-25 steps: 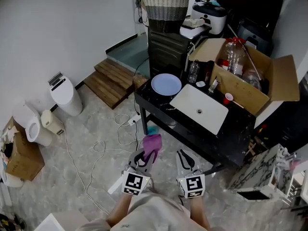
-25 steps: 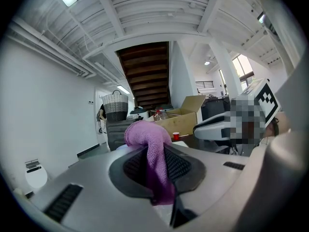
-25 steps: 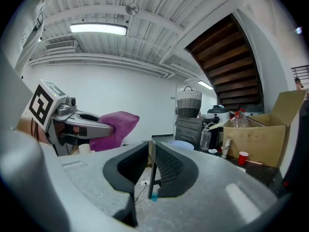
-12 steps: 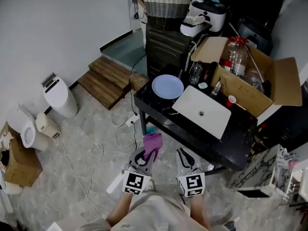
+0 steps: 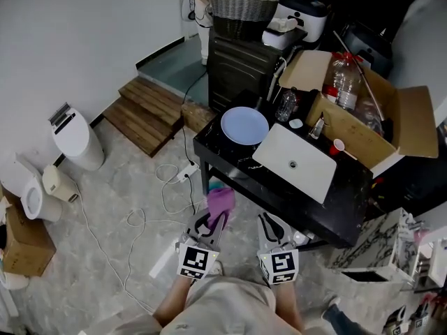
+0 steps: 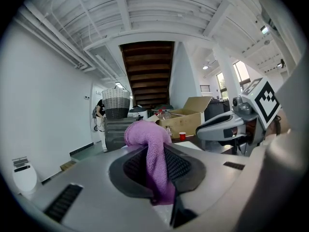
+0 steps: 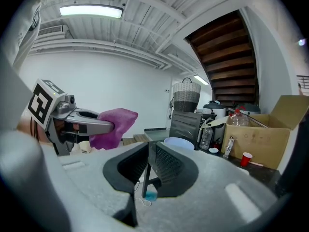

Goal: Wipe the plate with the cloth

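Plainly the wiping has not begun: the left gripper (image 5: 211, 223) is clamped on the purple cloth (image 5: 221, 202), jaws pressed onto the fabric with no gap showing. The plate (image 5: 244, 125) lies well ahead of it and slightly to its right, with floor and the table's edge between. It rests flat and face up on the end of the black table (image 5: 230, 165) closest to that claw, and being round it has no long axis to line up with. The cloth runs lengthwise along the jaws. Its bunched end sticks out past the fingertips toward the plate, and a thinner tail hangs back down between the pads. The right gripper (image 5: 269, 223) sits just beside the left, its jaws drawn in to a narrow slit with nothing between them. Both claws look about equally far from the plate, so the coming move is likely a forward reach with the left, carrying the bunched end over the table edge and down onto the plate's face.
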Demonstrator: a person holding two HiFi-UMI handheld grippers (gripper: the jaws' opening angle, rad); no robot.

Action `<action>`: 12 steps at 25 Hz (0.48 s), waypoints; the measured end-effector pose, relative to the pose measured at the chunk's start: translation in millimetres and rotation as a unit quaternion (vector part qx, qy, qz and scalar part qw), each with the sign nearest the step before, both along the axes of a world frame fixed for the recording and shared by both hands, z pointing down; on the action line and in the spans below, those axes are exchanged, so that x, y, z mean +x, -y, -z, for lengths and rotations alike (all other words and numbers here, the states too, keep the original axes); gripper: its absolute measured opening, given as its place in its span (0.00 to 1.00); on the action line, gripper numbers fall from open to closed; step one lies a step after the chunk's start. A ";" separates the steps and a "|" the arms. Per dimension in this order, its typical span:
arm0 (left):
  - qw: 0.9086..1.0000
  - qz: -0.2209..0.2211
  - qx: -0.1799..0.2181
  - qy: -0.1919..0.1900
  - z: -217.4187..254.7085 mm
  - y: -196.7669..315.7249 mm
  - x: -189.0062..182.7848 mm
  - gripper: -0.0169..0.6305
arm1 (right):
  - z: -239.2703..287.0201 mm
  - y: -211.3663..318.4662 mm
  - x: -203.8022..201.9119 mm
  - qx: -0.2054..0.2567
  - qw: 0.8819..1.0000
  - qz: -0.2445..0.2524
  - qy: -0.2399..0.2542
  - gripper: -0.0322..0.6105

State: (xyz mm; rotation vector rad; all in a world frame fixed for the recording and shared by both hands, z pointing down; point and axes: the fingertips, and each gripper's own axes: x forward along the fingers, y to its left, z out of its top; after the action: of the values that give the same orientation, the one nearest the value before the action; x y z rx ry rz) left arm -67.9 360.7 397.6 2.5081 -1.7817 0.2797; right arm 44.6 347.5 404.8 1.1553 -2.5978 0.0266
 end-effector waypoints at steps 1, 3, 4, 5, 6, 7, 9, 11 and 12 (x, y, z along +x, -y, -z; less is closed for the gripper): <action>1.000 0.000 -0.001 -0.003 -0.9 1.4 -2.4 0.12 | -1.7 1.0 -1.9 -0.002 1.000 0.000 -0.003 0.12; 1.000 -0.001 -0.004 -0.006 -4.2 3.8 -5.2 0.12 | -4.9 3.3 -5.4 -0.004 1.000 0.001 -0.007 0.12; 1.000 -0.002 -0.005 -0.007 -6.2 5.5 -5.9 0.12 | -5.7 4.9 -6.9 -0.005 1.000 -0.001 -0.007 0.12; 1.000 -0.004 -0.006 -0.008 -7.8 7.7 -6.3 0.12 | -6.1 6.8 -7.9 -0.005 1.000 -0.003 -0.008 0.12; 1.000 -0.005 -0.006 -0.008 -8.9 10.2 -6.4 0.12 | -6.0 8.9 -8.6 -0.006 1.000 -0.006 -0.009 0.12; 1.000 -0.007 -0.005 -0.009 -9.2 12.9 -6.2 0.12 | -5.9 11.1 -9.0 -0.006 1.000 -0.007 -0.009 0.12; 1.000 -0.009 -0.003 -0.009 -8.6 17.8 -5.2 0.12 | -5.9 15.4 -8.7 -0.005 1.000 -0.008 -0.010 0.12; 1.000 -0.010 -0.001 -0.009 -7.8 21.8 -4.7 0.12 | -6.3 20.1 -7.5 -0.005 1.000 -0.011 -0.009 0.12; 1.000 -0.009 0.000 -0.009 -7.3 24.2 -4.8 0.12 | -6.4 23.2 -7.6 -0.004 1.000 -0.012 -0.008 0.12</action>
State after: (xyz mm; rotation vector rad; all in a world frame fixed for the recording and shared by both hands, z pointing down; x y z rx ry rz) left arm -72.8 336.6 404.8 2.5205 -1.7532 0.2566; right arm 37.0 324.3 411.2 1.1780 -2.5677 0.0325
